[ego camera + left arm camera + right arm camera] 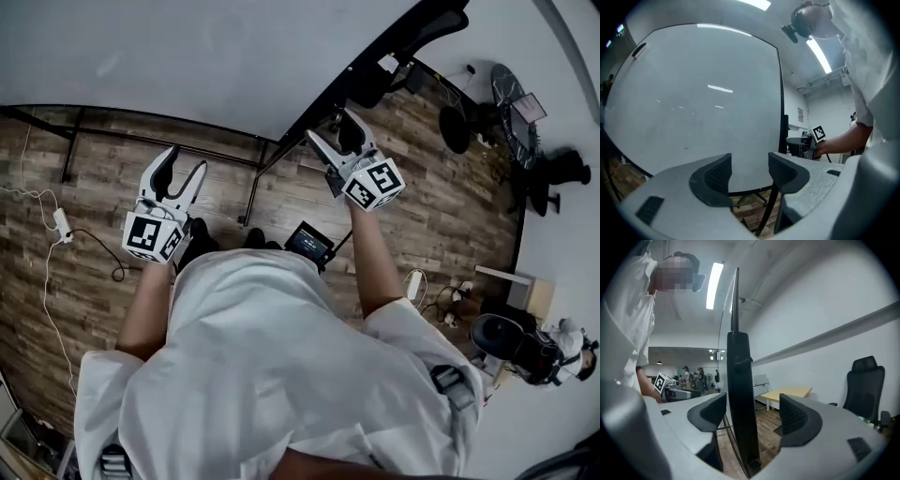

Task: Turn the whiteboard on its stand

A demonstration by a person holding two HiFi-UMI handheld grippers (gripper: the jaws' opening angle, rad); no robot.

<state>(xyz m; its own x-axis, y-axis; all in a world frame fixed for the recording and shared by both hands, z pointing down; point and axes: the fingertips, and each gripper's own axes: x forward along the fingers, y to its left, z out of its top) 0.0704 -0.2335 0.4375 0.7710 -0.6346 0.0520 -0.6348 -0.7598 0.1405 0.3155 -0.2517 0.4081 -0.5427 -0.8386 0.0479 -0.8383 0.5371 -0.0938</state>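
Item: large white, black-framed whiteboard (187,56), upright, on the far side of both grippers. Nearer: right gripper (330,125), jaws apart astride its vertical black side edge (739,380), pads clear. Other: left gripper (186,161), jaws apart, empty, facing the panel.

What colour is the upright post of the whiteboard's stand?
Black; the upright stand post shows best in the right gripper view.

Glossy whiteboard (693,103) (faint reflections), matt black stand (740,394), wood-grain floor (94,178).

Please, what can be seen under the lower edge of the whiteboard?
Under the whiteboard, black stand legs rise from the wooden floor. The left hand-held gripper covers the rest of that space.
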